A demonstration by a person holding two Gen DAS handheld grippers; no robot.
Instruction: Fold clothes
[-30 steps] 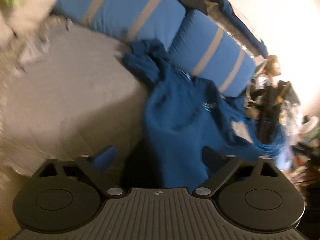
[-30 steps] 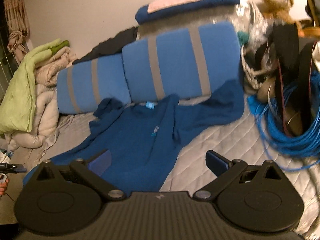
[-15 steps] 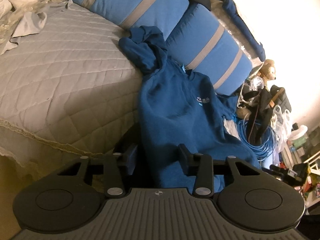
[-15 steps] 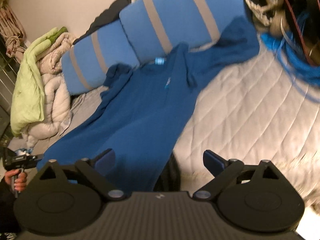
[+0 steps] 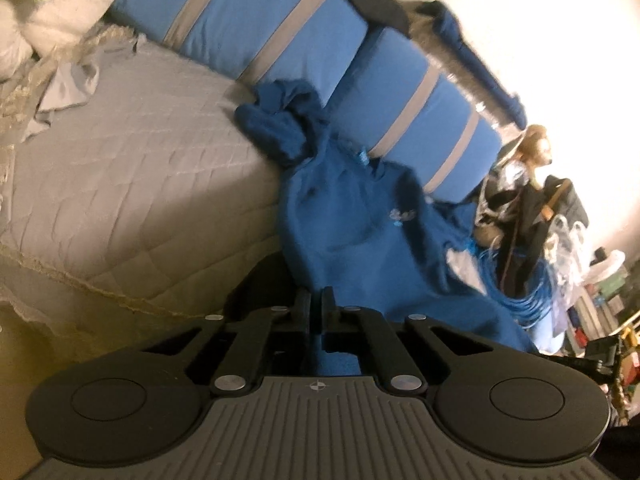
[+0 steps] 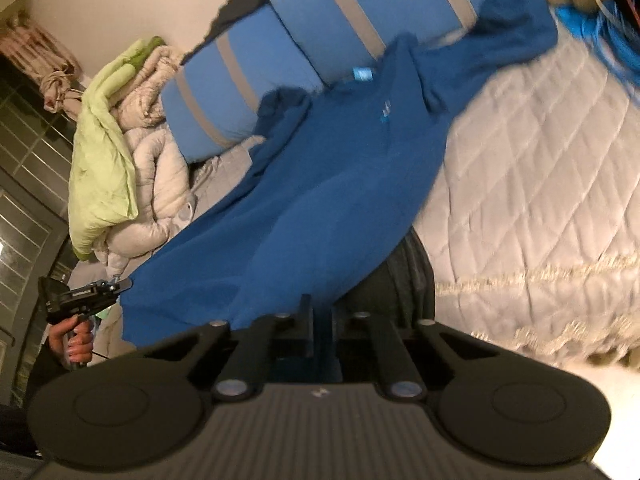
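A dark blue long-sleeved sweater [image 5: 360, 232] lies spread on a grey quilted bed [image 5: 132, 168], collar toward the blue striped pillows. My left gripper [image 5: 317, 300] is shut on the sweater's hem at the bed's near edge. In the right wrist view the same sweater [image 6: 320, 184] stretches toward me. My right gripper [image 6: 318, 312] is shut on the other corner of the hem. The left gripper [image 6: 84, 296], held in a hand, shows at the far left there, pinching the hem corner.
Two blue pillows with grey stripes [image 5: 280, 28] lie along the wall. A green and beige pile of bedding [image 6: 116, 152] sits at the bed's left end. Blue coiled cable [image 5: 520, 292], a teddy bear [image 5: 536, 148] and clutter crowd the right end.
Both grippers went from open to shut on the sweater's hem. The hem is now stretched between them at the bed's near edge.
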